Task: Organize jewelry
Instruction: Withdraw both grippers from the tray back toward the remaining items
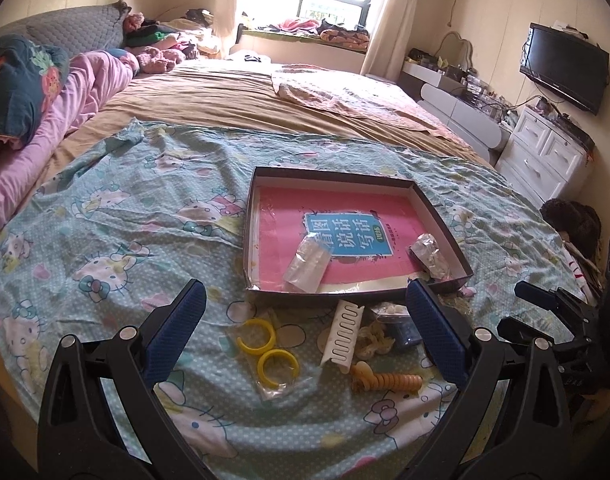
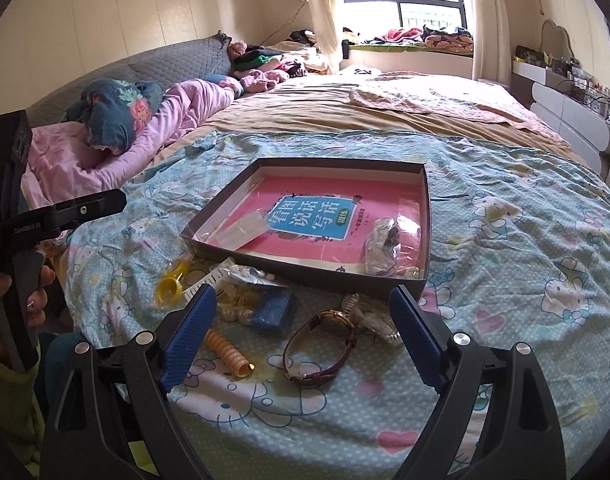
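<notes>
A shallow dark box (image 1: 261,184) (image 2: 428,216) with a pink book inside lies on the bed. It holds a clear packet (image 1: 307,266) (image 2: 245,230) and a bagged jewelry piece (image 1: 431,256) (image 2: 381,250). In front of it lie two yellow bangles in a bag (image 1: 267,350) (image 2: 171,284), a white comb (image 1: 343,334), an orange spiral tie (image 1: 385,382) (image 2: 227,354), a blue pouch (image 1: 403,330) (image 2: 273,312) and a brown-strap watch (image 2: 325,342). My left gripper (image 1: 309,340) is open above the bangles and comb. My right gripper (image 2: 305,340) is open around the watch.
A Hello Kitty sheet (image 1: 125,240) (image 2: 525,260) covers the near bed. Pink quilt and pillows (image 1: 45,120) lie at the left. White drawers (image 1: 545,156) and a TV (image 1: 565,66) stand at the right. The right gripper's body (image 1: 557,320) shows at the left wrist view's right edge.
</notes>
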### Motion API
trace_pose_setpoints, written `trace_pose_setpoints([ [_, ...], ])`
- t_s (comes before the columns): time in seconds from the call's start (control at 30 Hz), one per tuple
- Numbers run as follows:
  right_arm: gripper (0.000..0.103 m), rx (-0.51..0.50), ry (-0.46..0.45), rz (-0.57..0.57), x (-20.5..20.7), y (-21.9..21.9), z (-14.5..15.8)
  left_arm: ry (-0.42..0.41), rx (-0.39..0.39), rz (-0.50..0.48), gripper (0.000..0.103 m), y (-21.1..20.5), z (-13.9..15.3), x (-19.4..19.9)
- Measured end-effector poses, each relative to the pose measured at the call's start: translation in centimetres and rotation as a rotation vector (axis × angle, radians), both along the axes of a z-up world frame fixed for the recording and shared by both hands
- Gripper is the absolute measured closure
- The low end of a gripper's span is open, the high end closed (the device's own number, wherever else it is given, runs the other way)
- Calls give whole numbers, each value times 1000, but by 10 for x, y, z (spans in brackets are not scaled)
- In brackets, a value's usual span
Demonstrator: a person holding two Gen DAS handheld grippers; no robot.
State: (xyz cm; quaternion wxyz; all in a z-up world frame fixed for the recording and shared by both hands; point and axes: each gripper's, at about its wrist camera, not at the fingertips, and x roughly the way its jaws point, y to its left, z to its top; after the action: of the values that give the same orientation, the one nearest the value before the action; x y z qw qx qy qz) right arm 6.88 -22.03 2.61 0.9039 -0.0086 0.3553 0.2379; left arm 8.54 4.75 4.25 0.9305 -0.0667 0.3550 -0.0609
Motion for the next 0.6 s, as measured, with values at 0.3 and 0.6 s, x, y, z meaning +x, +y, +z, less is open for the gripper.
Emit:
trace_pose_setpoints([
  [0.3, 16, -21, 31, 36, -11, 10, -7, 43, 22, -34, 9, -8, -15, -11],
  [0.6, 15, -33, 61, 53, -18, 11, -15, 95, 43, -65, 9, -19, -34, -21],
])
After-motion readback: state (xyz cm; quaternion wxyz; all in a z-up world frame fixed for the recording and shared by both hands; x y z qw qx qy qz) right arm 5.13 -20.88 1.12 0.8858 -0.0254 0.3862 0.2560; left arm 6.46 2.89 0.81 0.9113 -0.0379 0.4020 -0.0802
